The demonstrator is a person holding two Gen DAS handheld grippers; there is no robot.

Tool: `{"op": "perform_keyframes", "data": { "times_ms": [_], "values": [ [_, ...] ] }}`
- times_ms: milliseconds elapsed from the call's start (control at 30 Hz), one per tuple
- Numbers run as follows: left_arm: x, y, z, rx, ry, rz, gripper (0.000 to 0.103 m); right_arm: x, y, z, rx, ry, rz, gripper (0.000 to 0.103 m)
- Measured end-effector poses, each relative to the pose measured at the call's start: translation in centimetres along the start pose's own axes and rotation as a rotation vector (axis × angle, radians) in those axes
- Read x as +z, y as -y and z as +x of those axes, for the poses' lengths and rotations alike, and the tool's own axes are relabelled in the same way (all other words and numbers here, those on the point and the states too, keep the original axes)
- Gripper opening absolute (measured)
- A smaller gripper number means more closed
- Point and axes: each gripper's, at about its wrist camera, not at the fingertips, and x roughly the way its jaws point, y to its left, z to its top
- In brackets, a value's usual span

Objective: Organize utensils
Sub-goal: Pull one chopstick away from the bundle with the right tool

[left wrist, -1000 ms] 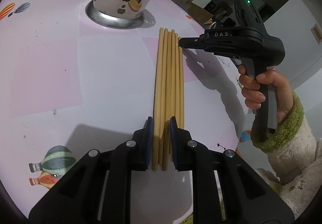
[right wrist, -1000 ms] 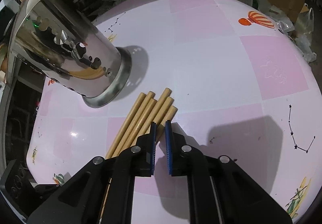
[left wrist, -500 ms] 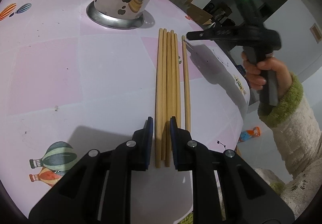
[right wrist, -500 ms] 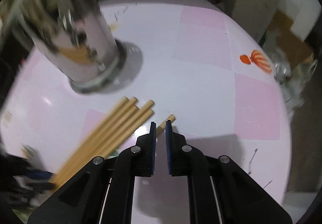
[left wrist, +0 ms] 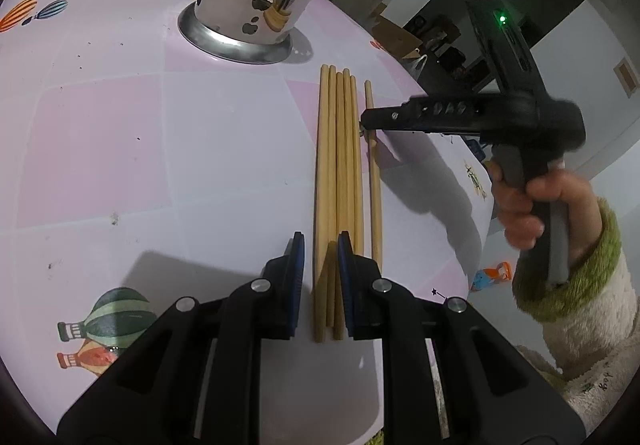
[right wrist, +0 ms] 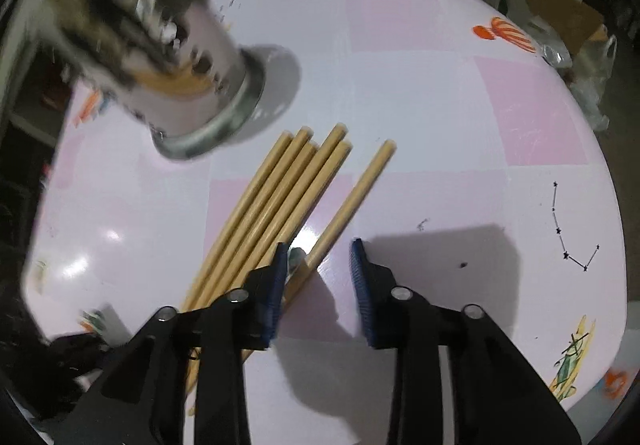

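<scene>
Round table, glossy pink-and-white checks with balloon prints. Perforated steel utensil holder stands upright on it. Five wooden chopsticks lie bundled near its base; a sixth chopstick lies just beside, apart.

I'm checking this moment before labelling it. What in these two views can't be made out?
- Shiny perforated metal holder: its top is cut off by the left wrist view's edge; the right wrist view blurs it, so its contents are unclear.
- Bundle of tan wooden chopsticks: near ends hidden under the left claw.
- Single separated chopstick: its lower end passes behind the opening right claw.
</scene>
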Motion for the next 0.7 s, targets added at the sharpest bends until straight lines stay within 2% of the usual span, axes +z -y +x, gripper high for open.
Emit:
{"op": "perform_keyframes", "data": {
  "times_ms": [33,133,200,400,533,700],
  "values": [
    [0.1,0.0,0.0,0.002,0.002,-0.002,0.016,-0.1,-0.4,-0.1,-0.030,0.004,-0.026,0.022],
    [0.3,-0.3,-0.3,0.006,0.013,-0.002,0.016,-0.3,-0.4,-0.5,-0.021,-0.003,-0.079,0.020],
    [0.5,-0.4,-0.6,0.012,0.019,0.004,0.016,-0.4,-0.5,-0.7,-0.021,-0.014,-0.170,0.020],
    [1.5,-0.6,-0.6,0.029,0.022,0.021,0.016,-0.5,0.8,-1.4,0.031,-0.087,-0.350,0.020],
    [2.3,-0.1,0.0,0.043,0.018,0.052,0.016,-0.7,1.9,-1.8,0.072,-0.086,-0.344,0.020],
    [4.0,0.5,1.0,0.061,0.006,0.084,0.016,-2.4,1.6,-1.9,0.058,-0.023,-0.335,0.019]
  ]
}}
